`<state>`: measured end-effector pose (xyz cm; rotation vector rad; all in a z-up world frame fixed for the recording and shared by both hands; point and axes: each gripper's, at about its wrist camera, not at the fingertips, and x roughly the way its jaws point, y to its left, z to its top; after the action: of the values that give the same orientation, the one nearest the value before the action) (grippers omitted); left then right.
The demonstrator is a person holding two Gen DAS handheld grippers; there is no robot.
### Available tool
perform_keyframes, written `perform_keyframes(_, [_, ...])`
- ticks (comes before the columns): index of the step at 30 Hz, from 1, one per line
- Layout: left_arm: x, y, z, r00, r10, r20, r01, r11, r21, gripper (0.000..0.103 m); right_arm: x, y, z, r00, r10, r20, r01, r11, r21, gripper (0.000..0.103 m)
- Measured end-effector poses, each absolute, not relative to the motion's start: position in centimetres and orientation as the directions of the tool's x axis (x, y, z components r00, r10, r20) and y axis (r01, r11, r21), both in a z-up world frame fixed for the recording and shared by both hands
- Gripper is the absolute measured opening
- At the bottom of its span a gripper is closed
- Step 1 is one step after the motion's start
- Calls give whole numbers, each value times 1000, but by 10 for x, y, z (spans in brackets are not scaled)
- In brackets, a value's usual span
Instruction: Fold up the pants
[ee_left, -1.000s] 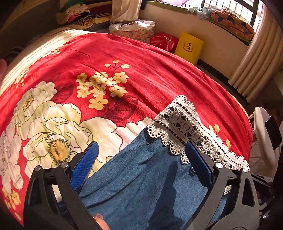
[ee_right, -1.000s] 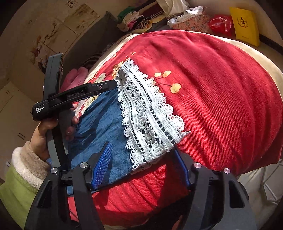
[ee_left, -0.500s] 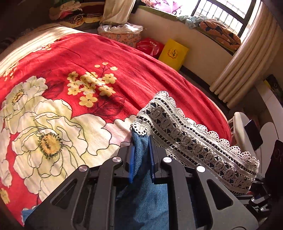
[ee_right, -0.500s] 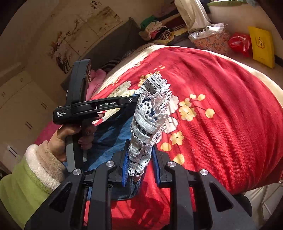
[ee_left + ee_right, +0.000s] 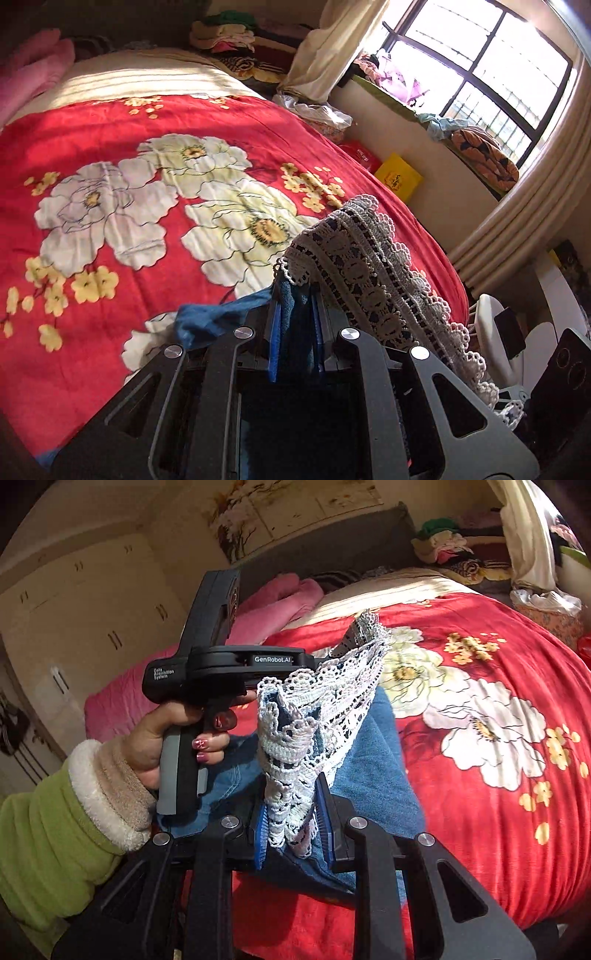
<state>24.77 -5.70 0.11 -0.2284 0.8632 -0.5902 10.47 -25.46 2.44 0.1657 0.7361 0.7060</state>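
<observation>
Starting at 9 o'clock in your right wrist view, your left hand (image 5: pixel 162 738) (green sleeve, fleecy cuff) grips the black handle of the left gripper (image 5: pixel 229 664). Its side reads "GenRobot.AI", with "Data Acquisition System" in small print nearer the back.

In the left wrist view, the left gripper (image 5: pixel 295 325) sits at 6 o'clock with its blue pads closed on a fold of the blue denim pants (image 5: pixel 291 317). The white lace hem (image 5: pixel 369 269) drapes from there toward 4 o'clock, lifted off the red floral blanket (image 5: pixel 110 155).

Back in the right wrist view, your right gripper (image 5: pixel 293 827) at 6 o'clock has its pads clamped on the bunched lace hem (image 5: pixel 317 716), which rises between the two grippers; the denim (image 5: pixel 373 760) hangs below it over the blanket (image 5: pixel 480 812).

At 2 o'clock in the left wrist view, a yellow bag (image 5: pixel 399 177) stands beside a red bag (image 5: pixel 360 157) on the floor against the wall; both carry printing too small to read, and their contents are hidden. A heap of clothes (image 5: pixel 229 40) lies at 12 o'clock.
</observation>
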Motion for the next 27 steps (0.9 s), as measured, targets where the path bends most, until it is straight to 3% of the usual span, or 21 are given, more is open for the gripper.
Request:
perform_keyframes(1, [245,-45,-4,503,-581,-640,363,814,-453,17,101,-241,19,510,632,-584,-544,763,349,22])
perform_keyframes(2, [242,-32,-8,501,-599,-625,331,800,-501,33,98,-230,15,498,625,-601,-561,761,326,22])
perform_keyframes(4, [234,-7,-14,521,-614,-592,268,777,-570,49,90,-212,5,473,611,-636,-594,753,282,24])
perform_keyframes(6, [225,12,-16,530,-631,-567,232,751,-618,49,84,-197,-2,454,602,-657,-619,743,254,24])
perform_keyframes(11, [207,33,-18,511,-701,-498,209,663,-719,76,73,-173,-13,439,579,-687,-656,729,195,25])
perform_keyframes(14, [203,34,-18,523,-698,-489,202,659,-725,80,68,-167,-15,442,571,-692,-664,727,176,30])
perform_keyframes(16, [202,38,-18,530,-722,-445,192,614,-766,84,64,-163,-16,424,584,-692,-683,708,179,47])
perform_keyframes(18, [200,41,-18,535,-747,-394,189,561,-806,89,59,-159,-16,411,587,-697,-703,691,167,53])
perform_keyframes(23, [206,27,-19,514,-721,-464,179,619,-764,89,60,-175,-3,377,657,-652,-722,650,237,53])
perform_keyframes(27, [216,19,-24,485,-721,-495,181,636,-750,86,90,-224,22,466,674,-573,-633,706,316,52])
